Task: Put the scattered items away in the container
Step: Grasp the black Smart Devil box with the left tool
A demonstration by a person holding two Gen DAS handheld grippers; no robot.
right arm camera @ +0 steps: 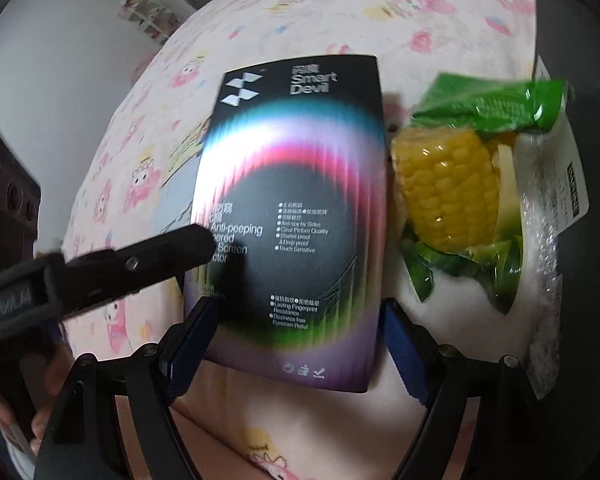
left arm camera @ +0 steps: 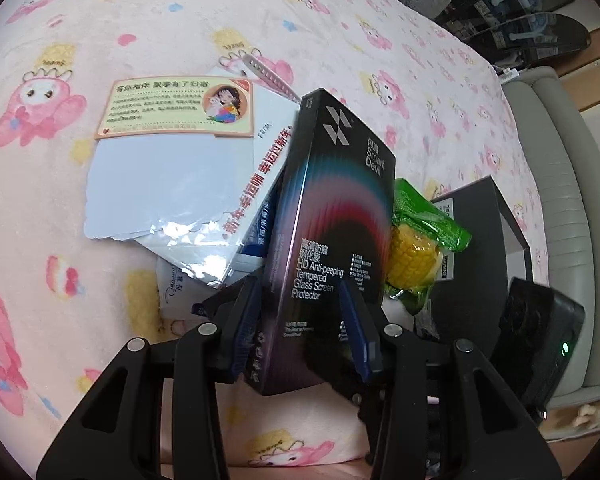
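**Left fingers on the box, right fingers wide around it**

My left fingers (left arm camera: 300,328) are part closed on the lower end of one dark screen-protector box (left arm camera: 328,220), a blue pad against each side of it, so the box stands up on edge, tilted, above the pink bedspread (left arm camera: 100,20). My right fingers (right arm camera: 296,344) stand wide, one pad on either side of the same box's bottom end, with a little gap at each edge; they do not press on it.

Counted: one box; one packed corn cob (right arm camera: 448,188) in a green wrapper, just right of the box; one peach card (left arm camera: 176,108) on a stack of white envelopes (left arm camera: 172,188), left of the box; one comb (left arm camera: 268,76) beyond the card. A black container (left arm camera: 480,240) sits behind the corn, near the bed's right edge; the box is outside it, in the air.

Both hands point steeply down at the bed. In the right view my left gripper reaches in from the left across the box's face, with my left hand (right arm camera: 4,404) low in the corner.
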